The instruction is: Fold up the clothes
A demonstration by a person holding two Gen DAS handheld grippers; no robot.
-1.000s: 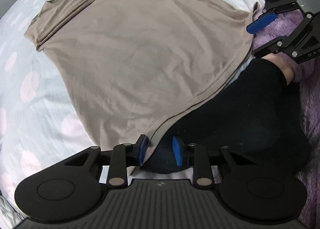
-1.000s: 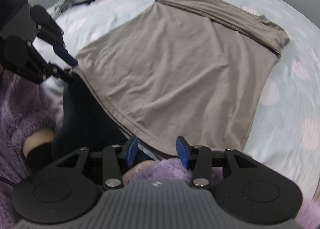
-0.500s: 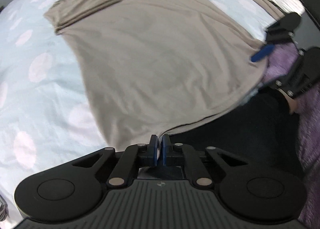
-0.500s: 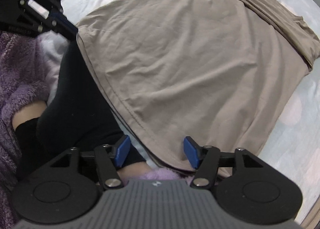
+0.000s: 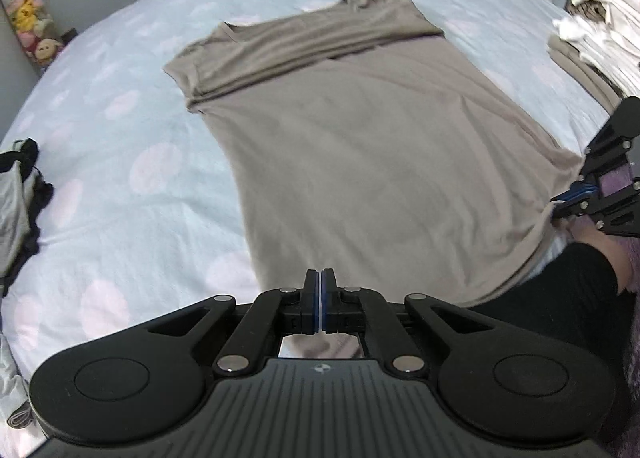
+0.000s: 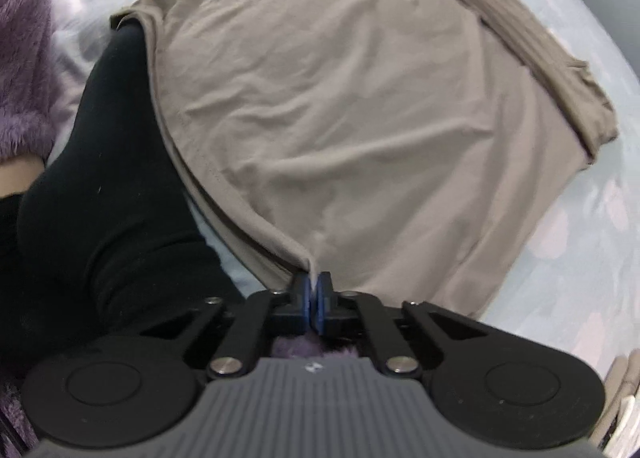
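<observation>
Now both grippers pinch the near hem of a taupe shirt (image 5: 360, 162) spread flat on a pale blue, pink-dotted bedsheet (image 5: 132, 194). At the left, the left gripper (image 5: 321, 300) has its blue pads pressed together on the hem's left corner. At the right, the right gripper (image 6: 316, 300) is clamped on the hem's right corner, and a small peak of fabric rises into its pads (image 6: 306, 294); the left view shows it at that same edge (image 5: 580, 192).

From both grippers the shirt runs away toward the far side of the bed, its long axis pointing from the held hem to the collar end (image 5: 304, 42), where the fabric is already doubled over in a band. Each gripper sits at its own corner, so neither is nearer the far end. A black-clad leg (image 6: 104, 194) lies just beside the hem, between the 2 grippers.

Judging from this layout, the coming fold would carry the near hem straight over toward that far band. A stack of folded laundry (image 5: 600, 18) sits at the far right.
</observation>
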